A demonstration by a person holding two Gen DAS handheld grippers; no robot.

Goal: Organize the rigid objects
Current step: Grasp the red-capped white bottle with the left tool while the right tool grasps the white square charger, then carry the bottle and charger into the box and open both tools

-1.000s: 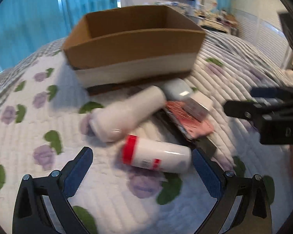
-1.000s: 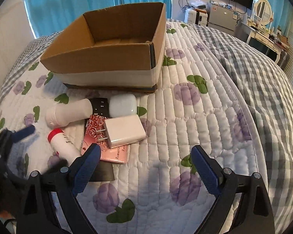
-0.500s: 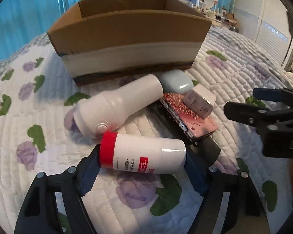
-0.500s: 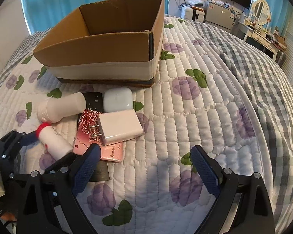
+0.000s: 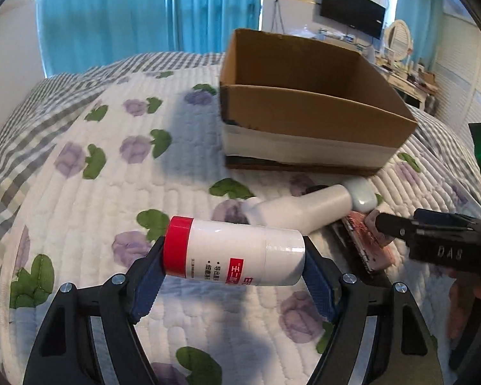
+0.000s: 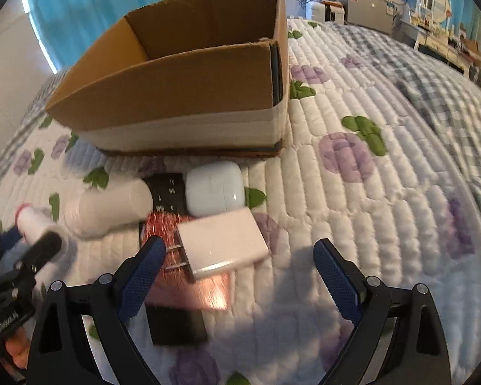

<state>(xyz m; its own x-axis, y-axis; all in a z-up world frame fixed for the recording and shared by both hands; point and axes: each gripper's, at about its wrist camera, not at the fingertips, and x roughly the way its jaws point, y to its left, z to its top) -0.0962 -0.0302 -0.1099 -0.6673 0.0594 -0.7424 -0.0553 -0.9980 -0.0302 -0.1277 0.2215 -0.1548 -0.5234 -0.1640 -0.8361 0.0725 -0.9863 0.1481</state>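
Your work surface: bed with quilted white cover [image 6: 352,211], purple flowers and green leaves printed on it, grey-check fabric toward far side and edges. Directly on quilt you have open cardboard box [image 6: 182,96], white band round its lower wall. Just in front of box: plain white bottle [image 6: 109,208] on its side, black remote [image 6: 168,192], white earbud case [image 6: 213,189]. Pink booklet [image 6: 192,285] lies over remote; white charger [image 6: 223,243] rests on booklet.
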